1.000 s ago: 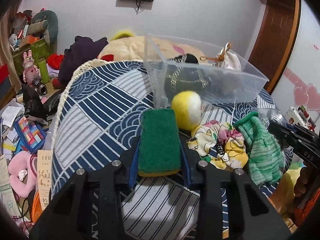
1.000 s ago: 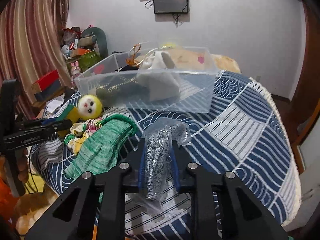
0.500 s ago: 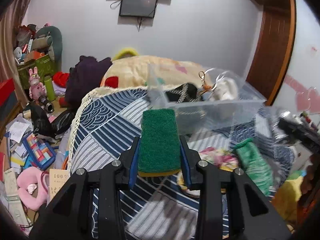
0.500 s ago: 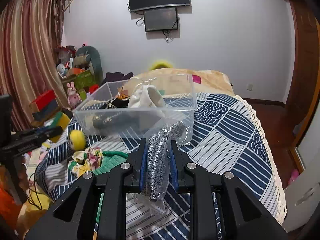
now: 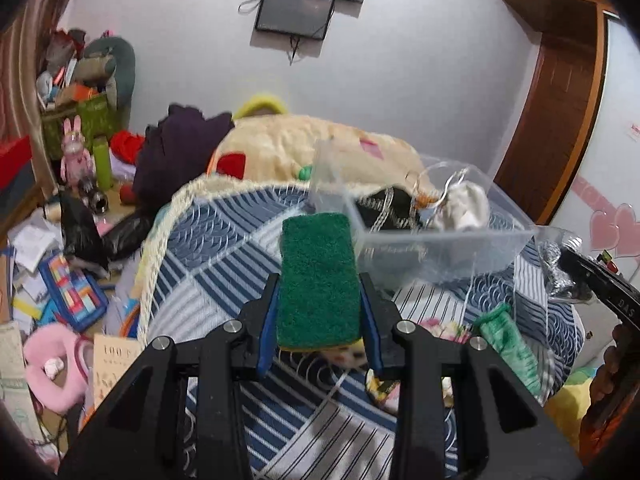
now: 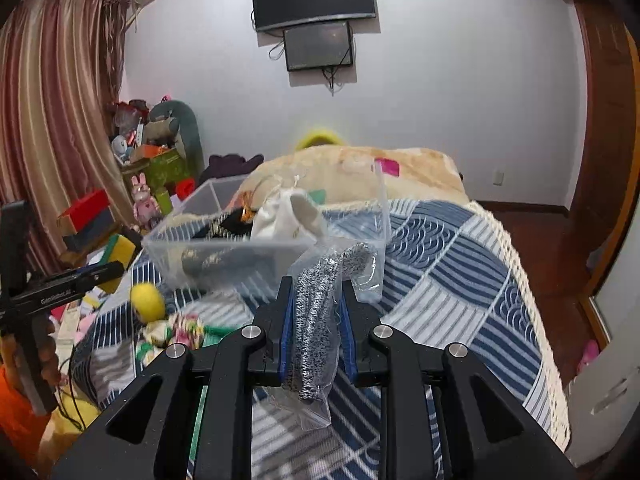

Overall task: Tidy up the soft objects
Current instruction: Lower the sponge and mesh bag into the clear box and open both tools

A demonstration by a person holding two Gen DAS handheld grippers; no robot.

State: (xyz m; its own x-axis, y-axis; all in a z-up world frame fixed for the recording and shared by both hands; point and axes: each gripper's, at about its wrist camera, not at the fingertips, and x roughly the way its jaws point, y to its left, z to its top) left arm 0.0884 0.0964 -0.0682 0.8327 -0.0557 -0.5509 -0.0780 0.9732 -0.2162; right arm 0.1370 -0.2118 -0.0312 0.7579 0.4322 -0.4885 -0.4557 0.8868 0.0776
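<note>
Your left gripper [image 5: 319, 312] is clamped on a green scouring sponge [image 5: 316, 280] with a yellow underside, held upright above the bed. Your right gripper [image 6: 316, 320] is closed on a clear bag of black-and-white speckled fabric [image 6: 318, 320], also raised over the bed. At twelve o'clock in the right view, and one o'clock in the left, a clear plastic bin [image 6: 224, 248] sits on the blue patterned bedspread [image 6: 460, 280], holding a white pouch [image 6: 284, 216] and dark items. On the bedspread at nine o'clock from the bag lie a yellow plush ball [image 6: 147, 300] and a floral cloth [image 6: 180, 330]; a green knitted piece [image 5: 508, 340] lies beside them, seen in the left view.
</note>
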